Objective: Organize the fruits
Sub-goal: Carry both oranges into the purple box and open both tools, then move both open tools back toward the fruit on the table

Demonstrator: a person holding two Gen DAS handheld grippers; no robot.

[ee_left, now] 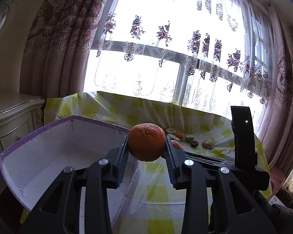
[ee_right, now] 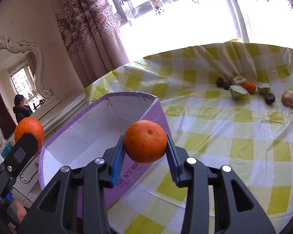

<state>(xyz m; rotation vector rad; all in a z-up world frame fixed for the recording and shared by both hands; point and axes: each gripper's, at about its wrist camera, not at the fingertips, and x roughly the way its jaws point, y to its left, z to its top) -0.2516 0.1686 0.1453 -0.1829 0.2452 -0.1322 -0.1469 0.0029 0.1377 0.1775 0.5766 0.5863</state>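
Jaws clamp orange [ee_right: 145, 141] | box [ee_right: 138, 173] lettering unreadable

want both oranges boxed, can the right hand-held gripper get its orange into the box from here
Probably yes: the right hand-held gripper, shut on its orange, hangs by the open box, nothing between.

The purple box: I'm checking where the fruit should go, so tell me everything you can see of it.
The purple box looks like cardboard, purple outside and white inside, open-topped with no lid in view. Its inside looks empty, and the white lining shows creases and small cracks. Printed characters mark the outer wall nearest the right wrist camera. It sits on the yellow-checked tablecloth at the table's left side, near a pale dresser. Nothing visibly touches it but the cloth; both held oranges hover clear.
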